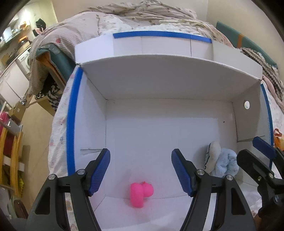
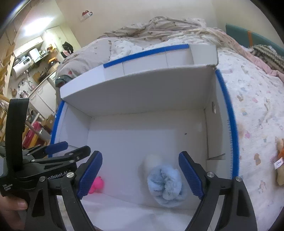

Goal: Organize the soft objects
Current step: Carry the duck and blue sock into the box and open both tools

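A white cardboard box [image 1: 88,110] with blue-taped edges sits open on a bed. A pink soft toy [image 1: 140,194] lies on the box floor near the front. My left gripper [image 1: 141,170] is open and empty just above it. A light blue fluffy toy with a white part [image 1: 223,162] lies at the right of the box floor. My right gripper [image 2: 140,175] is open and empty above the blue toy [image 2: 165,184]. The pink toy [image 2: 97,184] shows at the left behind my left finger. The box's right wall [image 2: 209,128] stands close by.
An orange and beige plush toy [image 2: 280,160] lies on the patterned bedsheet [image 2: 257,110] right of the box. Crumpled blankets [image 1: 142,16] lie behind the box. A kitchen area [image 2: 32,58] and a wooden rack [image 1: 12,151] are at the left.
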`<state>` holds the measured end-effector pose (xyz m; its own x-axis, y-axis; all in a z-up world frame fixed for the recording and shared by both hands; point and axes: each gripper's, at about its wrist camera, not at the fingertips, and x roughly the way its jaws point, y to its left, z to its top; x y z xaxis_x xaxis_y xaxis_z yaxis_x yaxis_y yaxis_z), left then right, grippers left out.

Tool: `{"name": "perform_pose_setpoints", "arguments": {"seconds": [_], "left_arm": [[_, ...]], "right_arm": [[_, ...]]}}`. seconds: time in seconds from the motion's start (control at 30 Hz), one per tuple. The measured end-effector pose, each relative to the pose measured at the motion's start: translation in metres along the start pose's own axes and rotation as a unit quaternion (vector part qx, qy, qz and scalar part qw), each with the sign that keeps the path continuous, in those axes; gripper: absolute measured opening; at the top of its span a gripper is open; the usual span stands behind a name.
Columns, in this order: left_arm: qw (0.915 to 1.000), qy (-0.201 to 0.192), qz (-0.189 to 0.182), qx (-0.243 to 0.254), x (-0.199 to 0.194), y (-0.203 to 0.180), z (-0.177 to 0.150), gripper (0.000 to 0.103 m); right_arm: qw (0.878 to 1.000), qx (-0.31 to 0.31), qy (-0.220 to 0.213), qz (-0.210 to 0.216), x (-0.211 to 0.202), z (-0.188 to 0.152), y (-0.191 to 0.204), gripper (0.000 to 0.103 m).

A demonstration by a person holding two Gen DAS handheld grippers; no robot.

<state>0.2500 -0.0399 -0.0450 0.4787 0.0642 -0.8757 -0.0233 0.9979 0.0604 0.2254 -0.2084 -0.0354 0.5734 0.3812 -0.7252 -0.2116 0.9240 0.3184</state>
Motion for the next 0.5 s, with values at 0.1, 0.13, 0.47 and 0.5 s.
{"name": "perform_pose_setpoints", "arguments": {"seconds": [0.1, 0.13, 0.47, 0.5], "left_arm": [[1.0000, -0.006, -0.004, 0.002, -0.009, 0.002, -0.001, 0.069], [0.9999, -0.010, -0.003, 0.003, -0.013, 0.002, -0.002, 0.069], [0.9995, -0.030, -0.009, 0.005, -0.048, 0.009, -0.012, 0.069], [0.9994, -0.032, -0.010, 0.003, -0.053, 0.011, -0.013, 0.069]], "right_arm": [[1.000, -0.009, -0.009, -0.001, -0.009, -0.001, 0.006, 0.097], [1.000, -0.011, -0.015, 0.000, -0.013, -0.002, 0.007, 0.101], [0.999, -0.005, -0.049, 0.002, -0.040, -0.006, 0.017, 0.103], [0.998, -0.006, -0.060, -0.003, -0.045, -0.008, 0.018, 0.103]]}}
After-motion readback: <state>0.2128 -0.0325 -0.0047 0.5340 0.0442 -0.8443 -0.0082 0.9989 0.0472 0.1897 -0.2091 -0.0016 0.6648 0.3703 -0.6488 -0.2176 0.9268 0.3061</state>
